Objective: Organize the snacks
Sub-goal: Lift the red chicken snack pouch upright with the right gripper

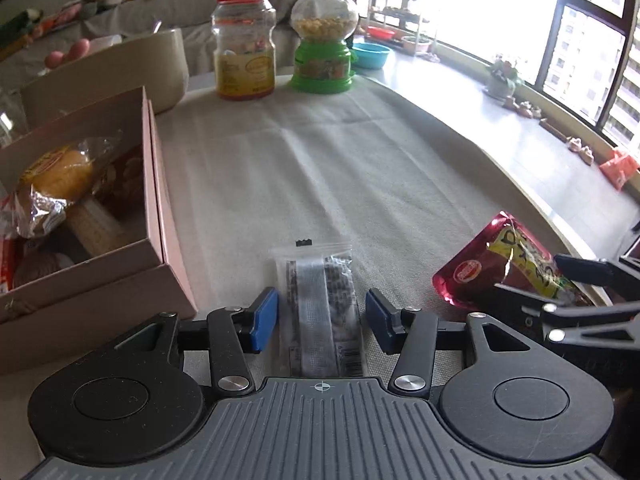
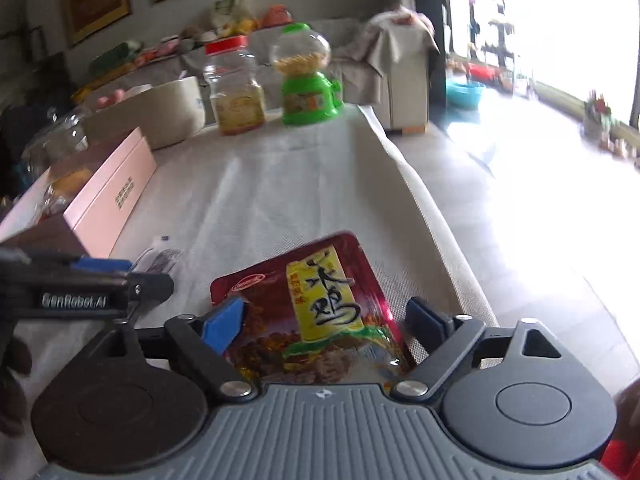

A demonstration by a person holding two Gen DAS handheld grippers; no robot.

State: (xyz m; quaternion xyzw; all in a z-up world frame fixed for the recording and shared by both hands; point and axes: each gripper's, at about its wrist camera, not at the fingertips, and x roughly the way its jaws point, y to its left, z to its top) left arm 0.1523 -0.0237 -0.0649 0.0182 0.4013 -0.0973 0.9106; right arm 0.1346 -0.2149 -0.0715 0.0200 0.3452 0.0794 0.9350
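A clear flat packet with dark print (image 1: 322,312) lies on the white tablecloth between the blue pads of my open left gripper (image 1: 322,318), which straddles it without touching. A red snack pouch with a yellow label (image 2: 320,312) lies between the pads of my right gripper (image 2: 328,320), which is open around it. The pouch also shows in the left wrist view (image 1: 508,260), with the right gripper's fingers (image 1: 588,270) at it. The left gripper (image 2: 112,270) shows in the right wrist view, over the clear packet (image 2: 160,258). An open pink box (image 1: 156,200) at left holds several wrapped snacks (image 1: 60,176).
A red-lidded jar (image 1: 245,44), a green candy dispenser (image 1: 323,40) and a beige bowl (image 1: 160,68) stand at the table's far end. The table edge (image 1: 500,172) curves along the right, with floor and windows beyond. The pink box's side (image 2: 116,196) stands left of both grippers.
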